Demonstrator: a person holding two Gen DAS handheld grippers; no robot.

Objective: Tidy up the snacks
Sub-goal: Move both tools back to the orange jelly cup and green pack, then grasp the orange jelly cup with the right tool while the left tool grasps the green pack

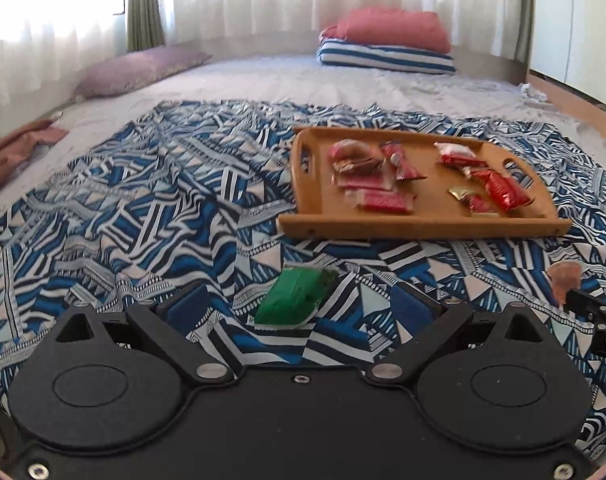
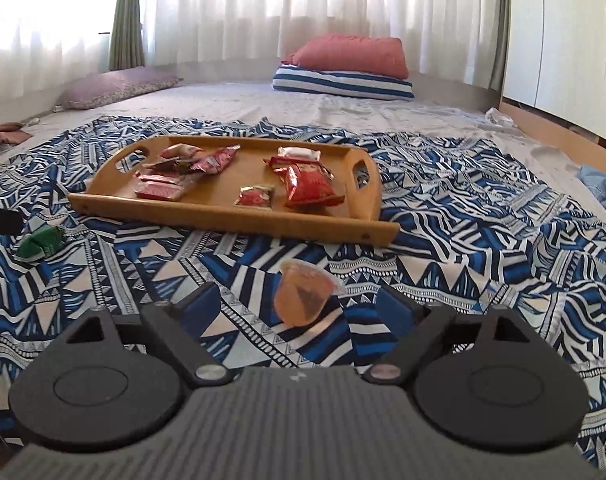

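Two snacks lie on the cloth short of the tray. A soft green packet sits between the wide-open, empty left gripper; a light, crushable jelly cup between the equally open, empty right gripper. Grasping across the middles is advised.

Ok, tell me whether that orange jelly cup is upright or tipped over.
Tipped. The jelly cup lies on its side on the patterned cloth, in front of the wooden tray, between the right gripper's open fingers.

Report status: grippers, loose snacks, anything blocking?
Left gripper open around green packet. Right gripper open around jelly cup. Neither gripped. Tray path clear.
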